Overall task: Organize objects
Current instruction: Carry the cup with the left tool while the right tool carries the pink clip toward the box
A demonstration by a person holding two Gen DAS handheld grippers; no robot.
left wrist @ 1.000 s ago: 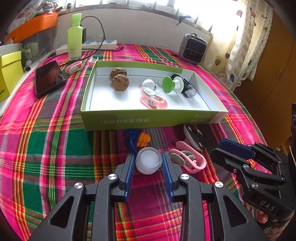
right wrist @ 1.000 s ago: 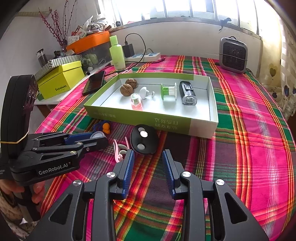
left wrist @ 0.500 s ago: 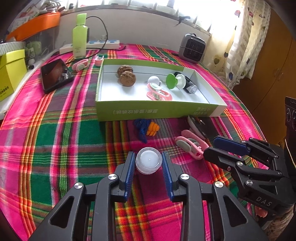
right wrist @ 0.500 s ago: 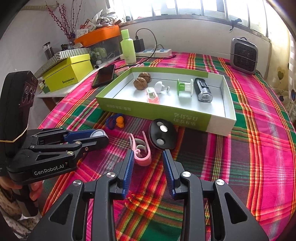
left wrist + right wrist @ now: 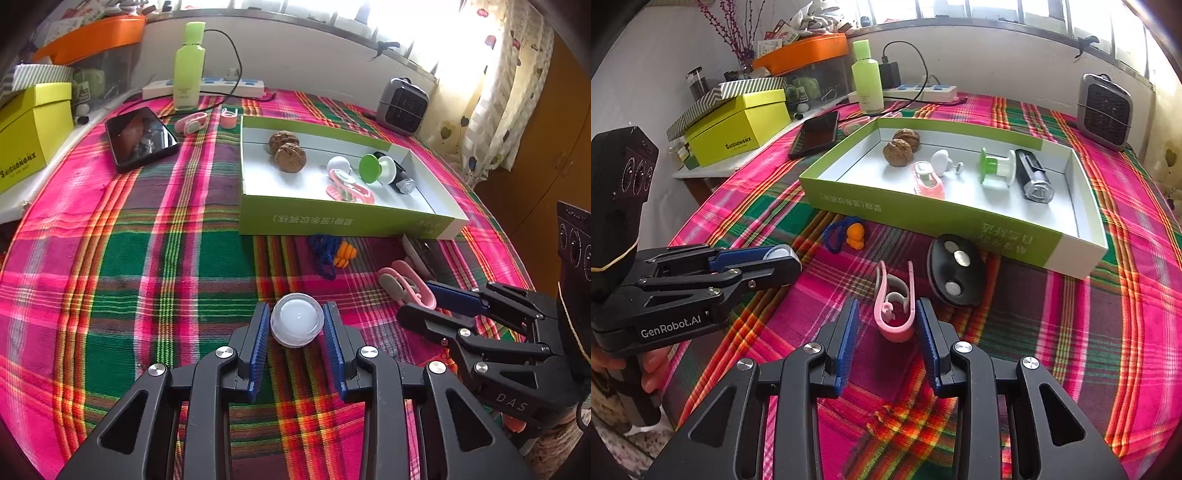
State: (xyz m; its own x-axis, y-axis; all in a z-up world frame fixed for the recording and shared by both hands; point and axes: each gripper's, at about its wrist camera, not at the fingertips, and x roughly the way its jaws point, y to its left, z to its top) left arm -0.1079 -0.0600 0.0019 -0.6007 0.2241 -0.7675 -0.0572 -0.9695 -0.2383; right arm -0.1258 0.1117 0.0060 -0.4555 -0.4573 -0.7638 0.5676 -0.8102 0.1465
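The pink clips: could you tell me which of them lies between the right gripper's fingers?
The pink clip on the tablecloth beside the black oval case; another lies in the green tray, a third beyond the tray beside the phone.

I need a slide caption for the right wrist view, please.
Right gripper straddles a pink clip on the plaid cloth, near the green tray.

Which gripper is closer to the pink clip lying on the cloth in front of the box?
Right. The right gripper has the pink clip between its open fingers. The left gripper is off to the side, shut on a small white jar.
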